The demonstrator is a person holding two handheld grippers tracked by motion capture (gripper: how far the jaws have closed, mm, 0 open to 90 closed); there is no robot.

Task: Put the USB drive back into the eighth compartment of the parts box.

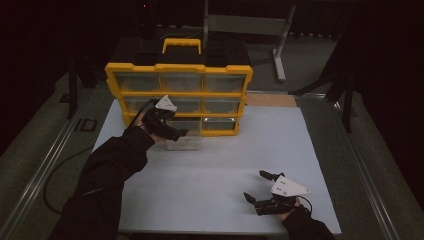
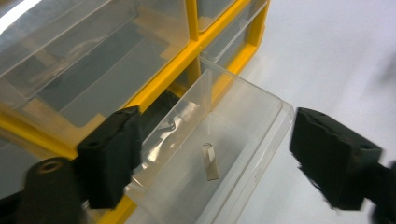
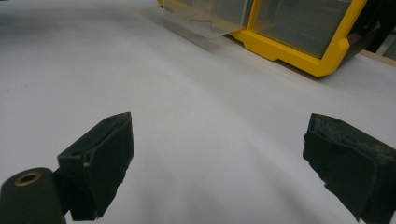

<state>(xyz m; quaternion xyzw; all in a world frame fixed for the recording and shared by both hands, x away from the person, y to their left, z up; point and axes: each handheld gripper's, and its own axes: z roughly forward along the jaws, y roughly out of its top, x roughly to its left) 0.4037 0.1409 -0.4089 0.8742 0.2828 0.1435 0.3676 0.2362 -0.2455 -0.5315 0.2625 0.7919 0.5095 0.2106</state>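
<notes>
A yellow drawer cabinet [image 1: 180, 92] with clear drawers stands at the back of the white table [image 1: 225, 165]. Its bottom middle clear drawer [image 1: 185, 142] is pulled out. My left gripper [image 1: 177, 132] hovers over that drawer. In the left gripper view the left gripper [image 2: 219, 154] is open, one jaw near the cabinet [image 2: 154, 88] and the other beyond the drawer's front lip. The drawer [image 2: 243, 116] holds a small clear piece [image 2: 211, 161]. My right gripper [image 1: 255, 185] is open, low over the front right of the table. Nothing is between the jaws of the right gripper [image 3: 219, 158].
The cabinet [image 3: 299, 28] and its pulled-out drawer [image 3: 210, 18] show far off in the right gripper view. A yellow carry handle [image 1: 182, 45] tops the cabinet. Dark frames and a metal stand [image 1: 280, 50] lie beyond the table. A cable [image 1: 55, 175] trails off at the left.
</notes>
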